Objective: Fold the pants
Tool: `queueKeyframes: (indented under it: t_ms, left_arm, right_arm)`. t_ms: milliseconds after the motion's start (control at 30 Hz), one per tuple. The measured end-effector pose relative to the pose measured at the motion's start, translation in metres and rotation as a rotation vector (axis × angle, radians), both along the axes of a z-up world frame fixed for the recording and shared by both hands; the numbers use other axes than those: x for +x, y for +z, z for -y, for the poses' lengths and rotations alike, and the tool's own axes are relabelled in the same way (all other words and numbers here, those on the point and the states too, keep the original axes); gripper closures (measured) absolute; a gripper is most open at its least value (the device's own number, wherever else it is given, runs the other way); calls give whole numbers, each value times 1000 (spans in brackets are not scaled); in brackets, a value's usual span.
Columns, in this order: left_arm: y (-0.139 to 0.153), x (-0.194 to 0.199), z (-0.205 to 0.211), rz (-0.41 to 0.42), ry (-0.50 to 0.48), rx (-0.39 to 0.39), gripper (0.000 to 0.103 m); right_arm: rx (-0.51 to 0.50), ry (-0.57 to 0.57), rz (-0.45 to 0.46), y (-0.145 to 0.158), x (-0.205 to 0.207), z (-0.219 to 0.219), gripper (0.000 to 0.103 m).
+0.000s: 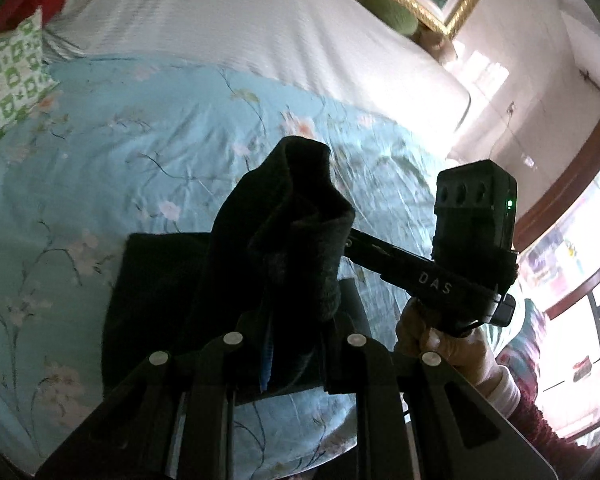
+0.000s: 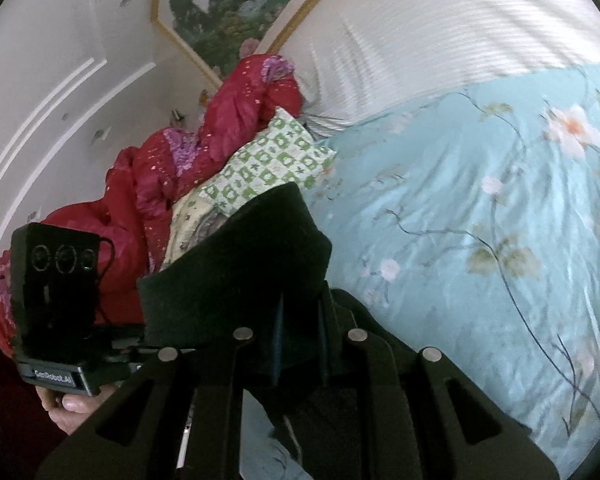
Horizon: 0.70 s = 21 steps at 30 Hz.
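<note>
pants [image 1: 284, 240] pinched, apparently, in both closed grippers [image 1: 292, 344] [image 2: 296, 340]

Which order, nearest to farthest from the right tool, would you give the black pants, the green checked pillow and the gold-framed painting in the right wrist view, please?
1. Black pants: clamped in the right tool, bottom centre.
2. Green checked pillow: just beyond the pants, on the bed.
3. Gold-framed painting: on the wall, top left.

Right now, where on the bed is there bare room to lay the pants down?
Free: the blue floral quilt between the white striped sheet and the lifted black pants. Crowded: the side with the green checked pillow and red bedding.
</note>
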State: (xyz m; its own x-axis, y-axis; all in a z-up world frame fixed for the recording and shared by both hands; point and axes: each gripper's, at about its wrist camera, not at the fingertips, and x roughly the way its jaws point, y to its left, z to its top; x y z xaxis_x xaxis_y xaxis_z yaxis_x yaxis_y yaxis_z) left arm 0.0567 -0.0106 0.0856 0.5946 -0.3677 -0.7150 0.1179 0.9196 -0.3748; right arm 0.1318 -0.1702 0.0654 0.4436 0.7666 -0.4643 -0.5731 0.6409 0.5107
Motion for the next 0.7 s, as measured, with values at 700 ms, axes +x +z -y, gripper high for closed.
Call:
queueKeyframes:
  t_ms: [700]
  left_arm:
    - [-61, 14, 75, -48, -164, 115, 79]
  right_arm:
    - [-131, -196, -97, -43, -22, 69, 87]
